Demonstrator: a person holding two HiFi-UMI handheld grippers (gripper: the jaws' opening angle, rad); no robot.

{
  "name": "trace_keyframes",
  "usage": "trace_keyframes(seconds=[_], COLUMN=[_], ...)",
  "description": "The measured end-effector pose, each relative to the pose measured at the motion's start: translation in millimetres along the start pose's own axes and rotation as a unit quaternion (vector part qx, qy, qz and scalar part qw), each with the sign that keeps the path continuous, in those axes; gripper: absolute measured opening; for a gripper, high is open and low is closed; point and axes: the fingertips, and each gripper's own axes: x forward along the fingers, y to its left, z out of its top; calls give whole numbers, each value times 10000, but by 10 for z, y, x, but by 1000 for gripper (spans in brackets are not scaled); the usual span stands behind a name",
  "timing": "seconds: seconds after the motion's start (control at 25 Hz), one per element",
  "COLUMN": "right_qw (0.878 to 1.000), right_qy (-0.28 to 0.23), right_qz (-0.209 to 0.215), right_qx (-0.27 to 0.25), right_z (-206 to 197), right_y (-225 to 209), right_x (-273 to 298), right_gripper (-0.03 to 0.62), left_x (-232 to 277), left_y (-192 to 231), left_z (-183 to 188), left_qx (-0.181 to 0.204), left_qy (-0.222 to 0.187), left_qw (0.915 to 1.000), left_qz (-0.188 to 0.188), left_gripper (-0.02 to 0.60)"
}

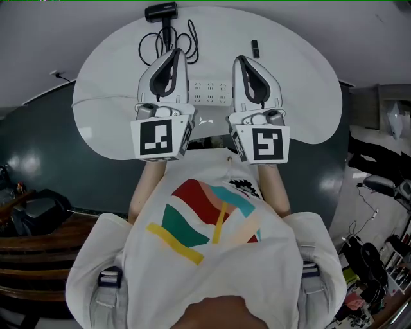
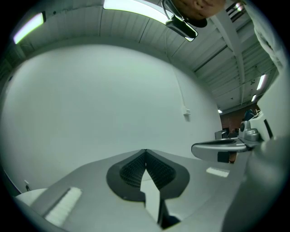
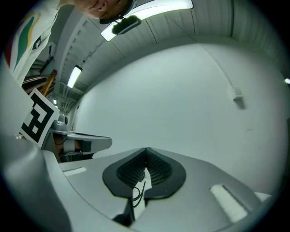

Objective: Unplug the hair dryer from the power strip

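Printed shirt (image 1: 212,257), then left hand-held gripper (image 1: 173,55) and right hand-held gripper (image 1: 242,61), both clenched empty.

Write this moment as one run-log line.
left gripper: shut, empty | right gripper: shut, empty | hair dryer: on table, untouched

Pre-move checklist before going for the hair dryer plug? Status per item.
1. Left tool empty: ok, jaws together, nothing between them.
2. Right tool empty: ok, jaws together, nothing between them.
3. Jaws ready to take a plug: not ok, both shut.
4. Power strip in view: ok, on the white table, seen between the two tools.
5. Hair dryer located: ok, at the table's far edge.
6. Plug seated in the strip: cannot tell, no plug shows.
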Motion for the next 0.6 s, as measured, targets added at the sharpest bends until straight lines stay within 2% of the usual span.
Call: trace_keyframes(seconds=[0.6], right_qw=[9999], right_qy=[22], right_qz=[107], right_qx=[-5], right_z=[-32], right_y=[26], right_x=[18], right_gripper=[12], left_x=[-37], left_y=[152], left_z=[-36], left_qx=[-46], left_qy=[77], left_qw=[9998], left_qz=[165], left_gripper=[0])
